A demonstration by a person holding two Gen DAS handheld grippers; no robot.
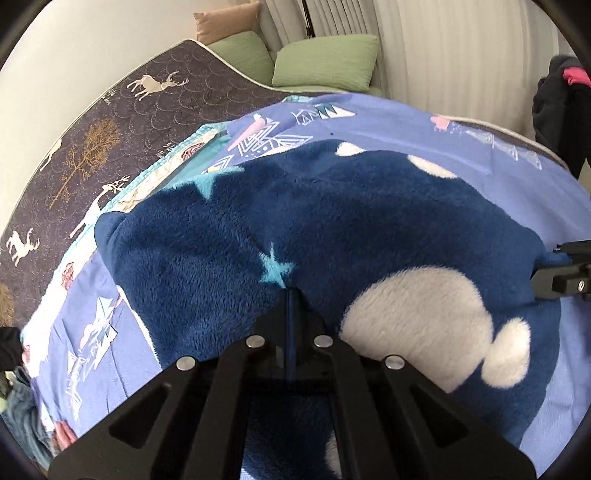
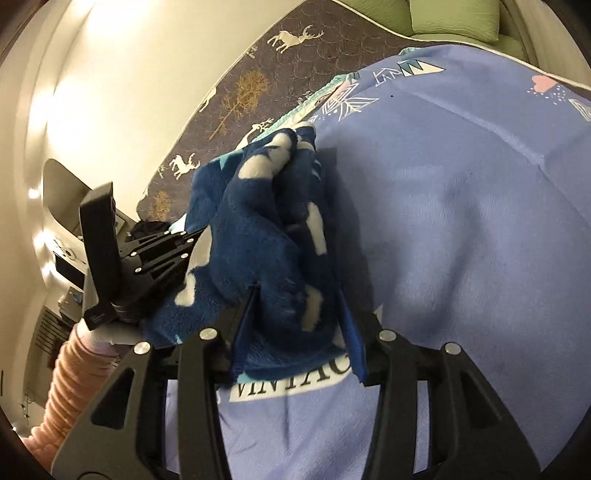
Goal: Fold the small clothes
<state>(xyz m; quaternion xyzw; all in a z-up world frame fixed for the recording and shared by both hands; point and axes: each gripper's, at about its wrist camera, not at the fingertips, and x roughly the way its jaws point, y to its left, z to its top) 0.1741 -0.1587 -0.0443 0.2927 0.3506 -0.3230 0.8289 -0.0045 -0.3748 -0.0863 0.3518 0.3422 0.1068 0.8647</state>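
So the whole thing happens on a bed: a dark grey quilted mattress (image 1: 122,122) printed with white deer and gold trees, trimmed with pale piping along its edge. Over it lies a periwinkle blue sheet (image 2: 461,206) with geometric triangle and arrow doodles, plus a banner reading "VINTAG" near the bottom of the right wrist view. Past the far end of the mattress sit two green cushions (image 1: 325,61) and a tan pillow (image 1: 225,22), backed by pale pleated curtains (image 1: 461,48). A plain cream wall (image 2: 122,85) runs down the left side, lit warm and glary. Some dark clothing with a bit of pink (image 1: 557,96) hangs at the right.
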